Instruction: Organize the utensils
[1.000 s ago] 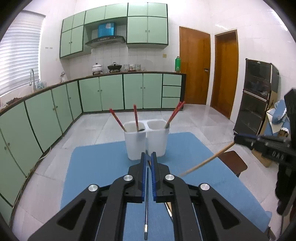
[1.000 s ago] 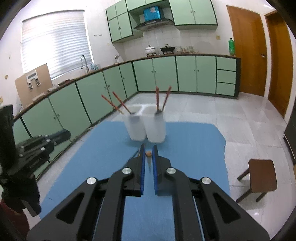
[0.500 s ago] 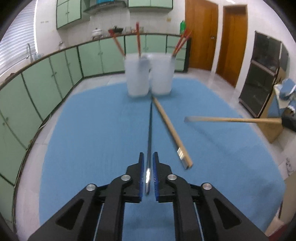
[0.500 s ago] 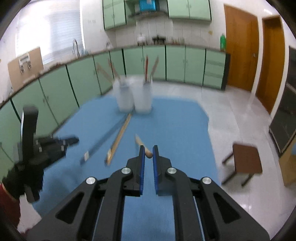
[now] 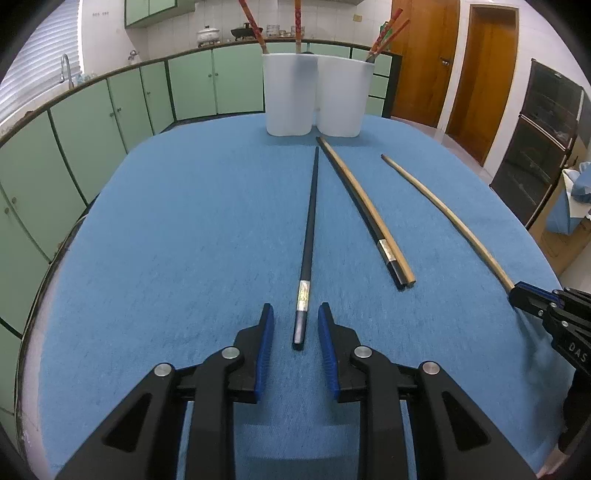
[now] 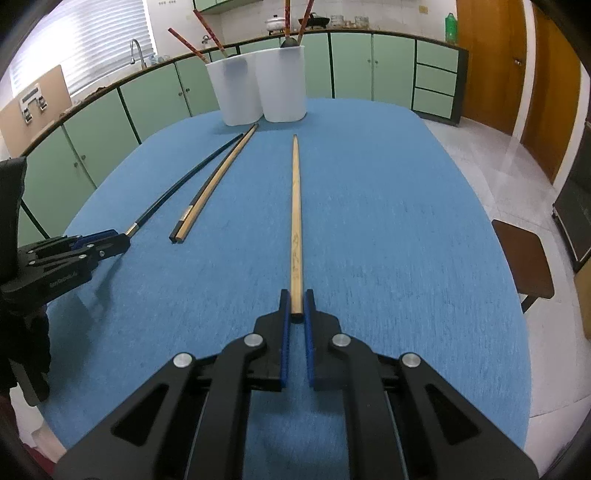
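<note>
You can read white letters "DAS" on the side of your right gripper (image 5: 517, 293) in the left wrist view. There is also small pale writing on the side of your left gripper (image 6: 110, 240) in the right wrist view, but it is too blurry to read. The wooden chopstick (image 6: 295, 225) has dark marks drawn along it, and you cannot read them either.

Your left gripper (image 5: 295, 321) is low over the blue mat (image 5: 166, 240) and points at the two white cups (image 5: 317, 96). Its two blue fingers (image 5: 266, 332) are spread apart. The back end of the black chopstick (image 5: 308, 236) lies flat on the mat between them, and the fingers do not touch it. The thin end of this stick points at the cups and stops a little short of them.

Your right gripper (image 6: 296, 306) is also low and points the same way. Its fingers (image 6: 284, 325) are nearly together, one on each side of the back end of the wooden chopstick. You cannot tell if they are squeezing it. The stick lies along the mat, with its tip near the cups.

Between the black stick and the wooden stick lies a pair (image 5: 364, 210), one black and one wooden, side by side and touching. Their far tips come right up to the cups.

The two white cups stand side by side and touch, at the far edge of the mat. Red chopsticks (image 5: 386, 35) lean out of both cups.
</note>
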Action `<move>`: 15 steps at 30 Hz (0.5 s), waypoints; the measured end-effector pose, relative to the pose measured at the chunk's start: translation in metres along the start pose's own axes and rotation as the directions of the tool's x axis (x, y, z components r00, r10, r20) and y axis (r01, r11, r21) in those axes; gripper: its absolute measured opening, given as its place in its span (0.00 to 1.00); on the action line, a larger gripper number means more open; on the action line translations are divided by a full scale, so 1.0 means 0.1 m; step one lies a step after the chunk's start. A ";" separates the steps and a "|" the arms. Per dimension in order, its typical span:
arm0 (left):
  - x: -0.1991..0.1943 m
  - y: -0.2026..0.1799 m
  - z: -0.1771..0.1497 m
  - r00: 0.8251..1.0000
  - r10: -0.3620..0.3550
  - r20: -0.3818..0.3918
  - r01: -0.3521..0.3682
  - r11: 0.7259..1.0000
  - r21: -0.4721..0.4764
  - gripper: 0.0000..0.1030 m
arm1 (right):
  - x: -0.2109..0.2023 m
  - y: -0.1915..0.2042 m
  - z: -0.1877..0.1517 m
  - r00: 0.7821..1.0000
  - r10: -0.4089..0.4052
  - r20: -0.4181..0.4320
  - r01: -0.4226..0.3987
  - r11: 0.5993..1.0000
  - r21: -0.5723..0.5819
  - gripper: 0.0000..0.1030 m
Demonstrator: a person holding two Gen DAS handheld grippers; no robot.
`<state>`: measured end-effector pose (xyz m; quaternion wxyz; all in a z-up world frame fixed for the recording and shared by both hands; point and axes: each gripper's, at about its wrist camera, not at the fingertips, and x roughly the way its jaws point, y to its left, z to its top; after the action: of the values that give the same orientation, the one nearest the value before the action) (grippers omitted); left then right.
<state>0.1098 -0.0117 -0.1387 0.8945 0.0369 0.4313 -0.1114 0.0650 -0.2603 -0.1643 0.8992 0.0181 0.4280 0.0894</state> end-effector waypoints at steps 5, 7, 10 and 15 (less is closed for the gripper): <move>0.01 -0.04 -0.03 1.000 0.007 0.007 -0.007 1.000 0.014 0.21 | 0.02 -0.05 0.00 1.000 0.015 0.005 -0.016 1.000 0.010 0.06; 0.01 -0.07 -0.02 1.000 0.007 0.008 -0.007 1.000 0.020 0.19 | -0.02 -0.08 -0.03 1.000 0.027 0.008 -0.027 1.000 0.015 0.08; 0.02 -0.06 -0.01 1.000 0.002 0.009 -0.002 1.000 0.008 0.17 | -0.04 -0.11 -0.05 0.999 0.043 0.015 -0.043 0.999 0.023 0.13; 0.02 -0.08 -0.01 1.000 0.004 0.011 -0.004 1.000 0.014 0.08 | -0.09 -0.09 -0.11 0.999 0.034 0.026 -0.034 0.999 0.012 0.21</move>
<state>0.1084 -0.0198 -0.1404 0.8968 0.0435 0.4256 -0.1128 0.0520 -0.2715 -0.1656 0.9029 0.0319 0.4164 0.1017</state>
